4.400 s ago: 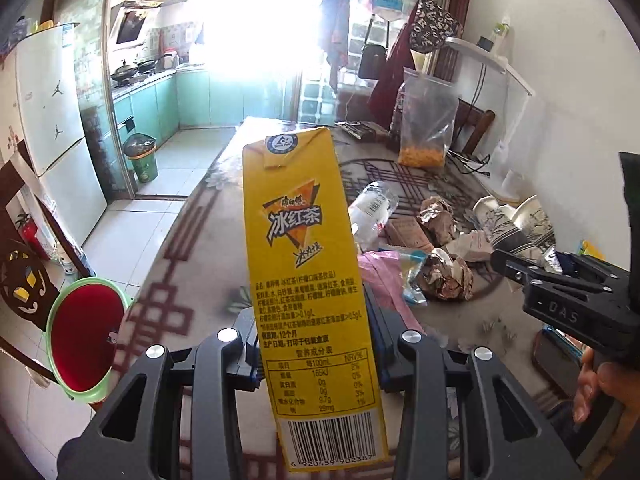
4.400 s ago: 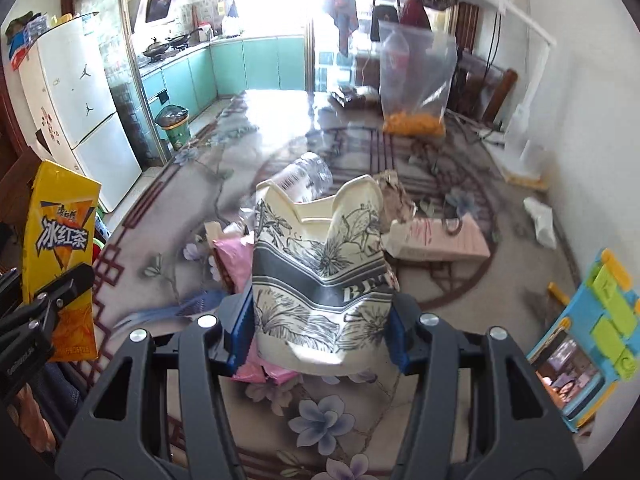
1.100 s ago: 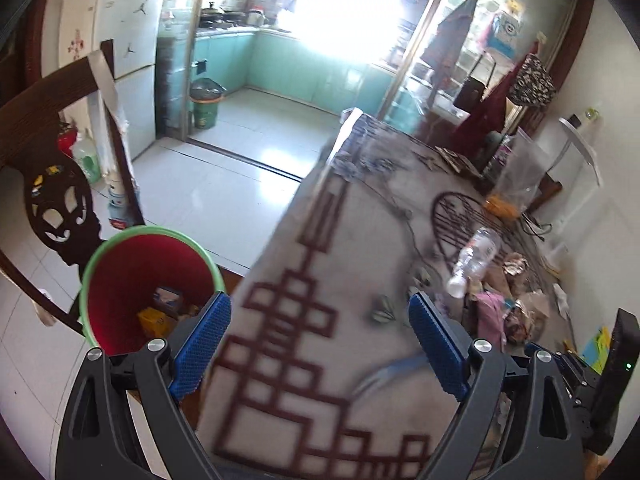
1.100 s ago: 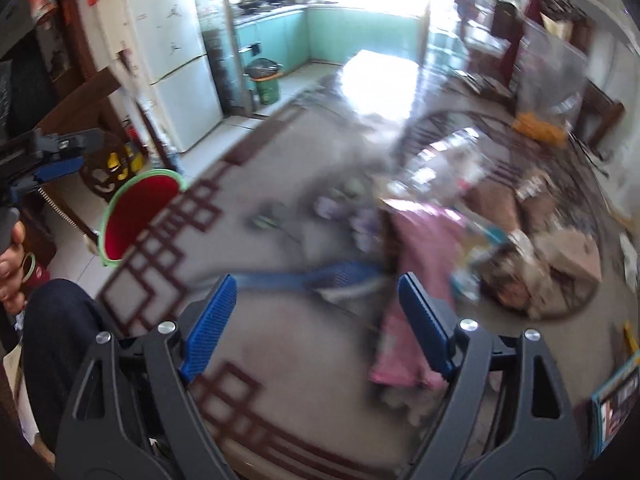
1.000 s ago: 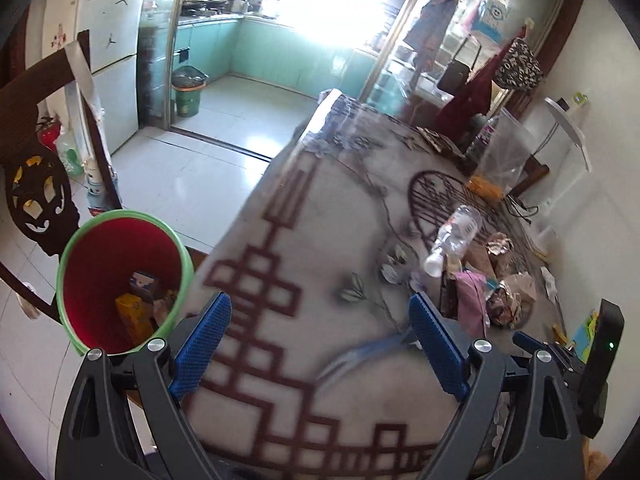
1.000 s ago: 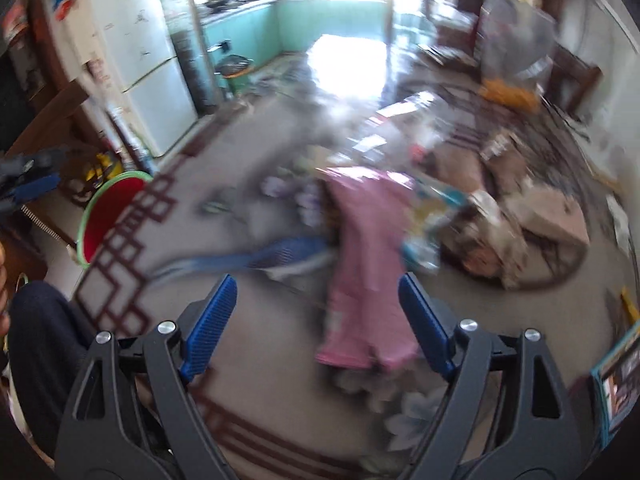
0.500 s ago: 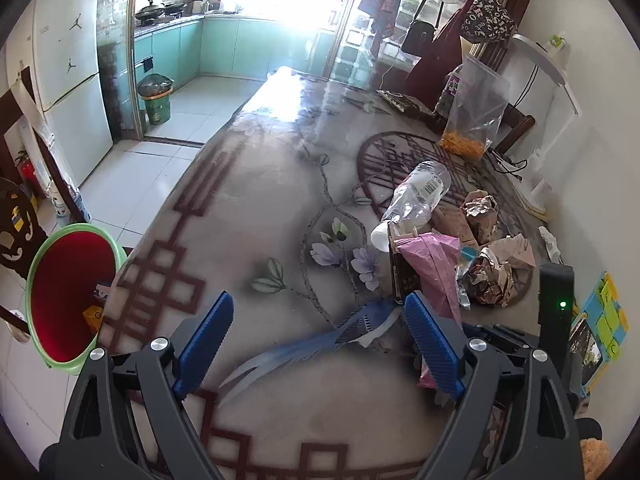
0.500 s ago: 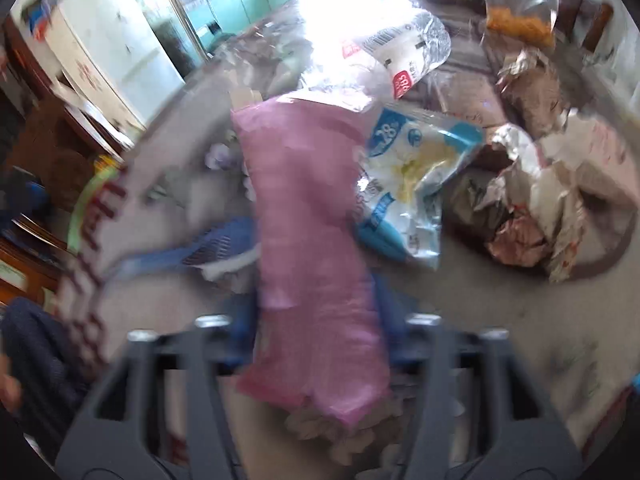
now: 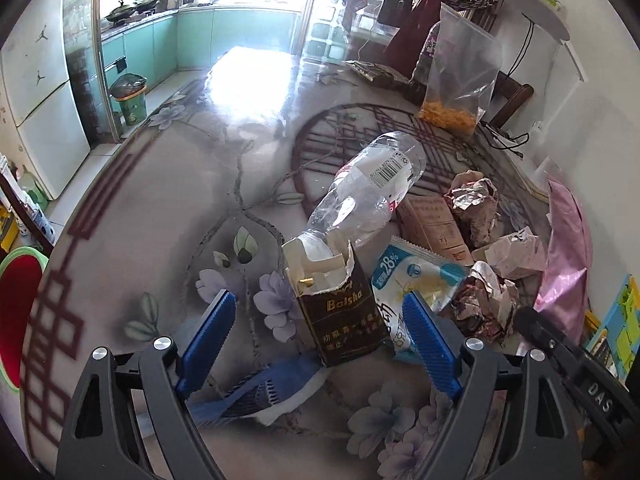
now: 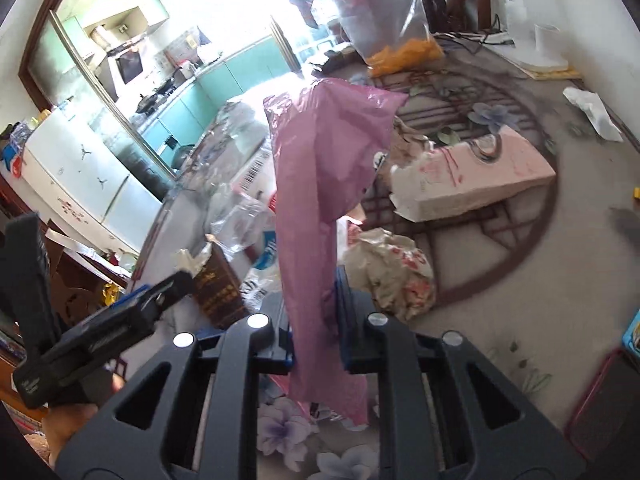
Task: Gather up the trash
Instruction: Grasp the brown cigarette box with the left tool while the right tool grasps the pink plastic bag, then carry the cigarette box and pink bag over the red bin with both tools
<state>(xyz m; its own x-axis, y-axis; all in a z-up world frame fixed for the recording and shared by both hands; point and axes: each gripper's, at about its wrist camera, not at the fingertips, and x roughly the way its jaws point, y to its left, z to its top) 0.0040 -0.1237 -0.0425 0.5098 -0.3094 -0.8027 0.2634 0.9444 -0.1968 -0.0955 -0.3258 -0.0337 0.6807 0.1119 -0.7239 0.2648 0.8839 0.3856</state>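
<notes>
table (image 9: 168,184): trash heaped at its right side | bin (image 9: 16,312): on floor off left edge | pink bag (image 10: 320,184): pinched in right gripper (image 10: 314,320), jaws just closed | brown box (image 9: 340,312): upright between left gripper (image 9: 320,328)'s wide jaws, untouched

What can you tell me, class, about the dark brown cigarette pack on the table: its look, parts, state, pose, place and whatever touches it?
The cigarette pack is dark brown card with gold lettering reading "Baisha" and smaller gold characters below. Its top is torn open, showing a pale lining with ragged edges. It stands roughly upright, slightly tilted, on the flowered table. A clear plastic bottle's neck lies just behind its top. A blue-and-white wrapper lies against its right side. It sits between the open blue pads of the left gripper, which do not touch it.
</notes>
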